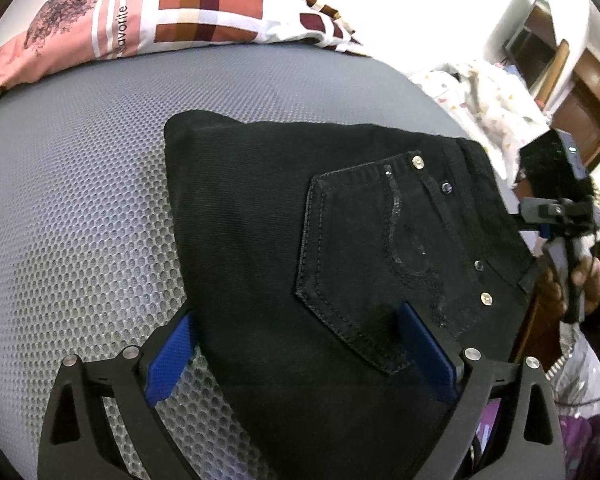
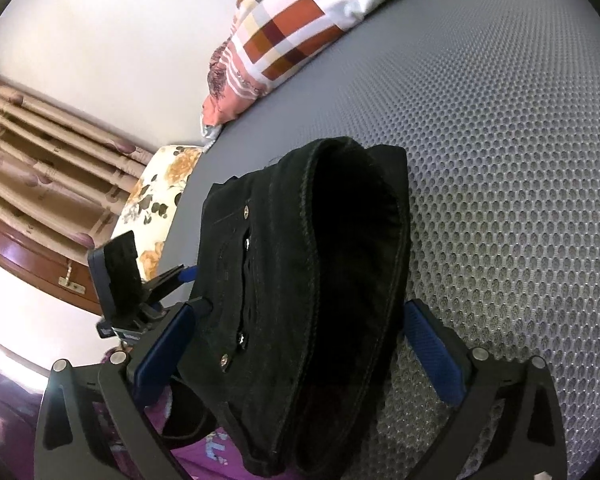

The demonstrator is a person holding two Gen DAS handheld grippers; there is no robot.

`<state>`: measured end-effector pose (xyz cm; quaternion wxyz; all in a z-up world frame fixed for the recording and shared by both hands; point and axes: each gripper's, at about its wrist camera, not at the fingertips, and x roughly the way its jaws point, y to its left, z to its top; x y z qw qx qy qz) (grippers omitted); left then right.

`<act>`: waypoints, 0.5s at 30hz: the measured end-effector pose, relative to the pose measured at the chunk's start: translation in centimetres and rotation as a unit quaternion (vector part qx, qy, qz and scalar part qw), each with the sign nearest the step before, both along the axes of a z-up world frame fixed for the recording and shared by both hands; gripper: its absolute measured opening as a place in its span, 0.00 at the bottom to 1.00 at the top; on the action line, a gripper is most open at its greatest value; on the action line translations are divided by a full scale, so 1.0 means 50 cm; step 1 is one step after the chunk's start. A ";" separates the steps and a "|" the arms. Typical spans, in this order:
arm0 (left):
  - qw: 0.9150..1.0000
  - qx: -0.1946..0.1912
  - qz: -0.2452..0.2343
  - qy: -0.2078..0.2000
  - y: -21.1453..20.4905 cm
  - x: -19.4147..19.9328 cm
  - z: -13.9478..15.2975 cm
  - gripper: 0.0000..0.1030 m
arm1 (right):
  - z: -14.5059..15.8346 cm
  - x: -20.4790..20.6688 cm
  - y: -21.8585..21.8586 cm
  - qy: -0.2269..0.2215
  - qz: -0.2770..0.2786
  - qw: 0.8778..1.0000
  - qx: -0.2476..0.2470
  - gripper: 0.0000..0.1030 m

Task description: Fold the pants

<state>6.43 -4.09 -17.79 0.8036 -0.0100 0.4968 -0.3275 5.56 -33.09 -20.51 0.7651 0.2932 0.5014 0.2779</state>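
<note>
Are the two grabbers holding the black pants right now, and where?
No, nothing is held. The folded black pants lie on the grey mat. The left gripper and right gripper are both open around them, with their pads not squeezing.

A home bedroom: a grey honeycomb-mesh mattress cover (image 1: 100,168) spreads wide, with a pink and white checked pillow (image 1: 140,16) at its far edge, beige pleated curtains (image 2: 40,152) on the wall, and a brown wooden cabinet (image 1: 580,108).
</note>
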 end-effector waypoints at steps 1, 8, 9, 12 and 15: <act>1.000 -0.007 -0.003 0.001 0.005 0.001 0.000 0.94 | 0.000 0.002 -0.002 0.005 0.002 1.000 0.002 0.99; 0.996 -0.078 0.010 0.045 0.041 0.018 -0.001 0.94 | 0.005 0.019 0.007 0.014 0.020 1.000 -0.005 1.00; 0.995 -0.086 0.013 0.055 0.044 0.022 -0.001 0.94 | 0.006 0.019 0.010 0.012 0.020 1.000 -0.007 1.00; 0.986 -0.137 0.021 0.098 0.058 0.036 -0.006 0.94 | 0.007 0.022 0.021 0.010 0.025 0.999 -0.019 1.00; 0.969 -0.205 0.028 0.138 0.086 0.050 -0.016 0.94 | 0.005 0.021 0.027 0.012 0.033 0.999 0.000 0.99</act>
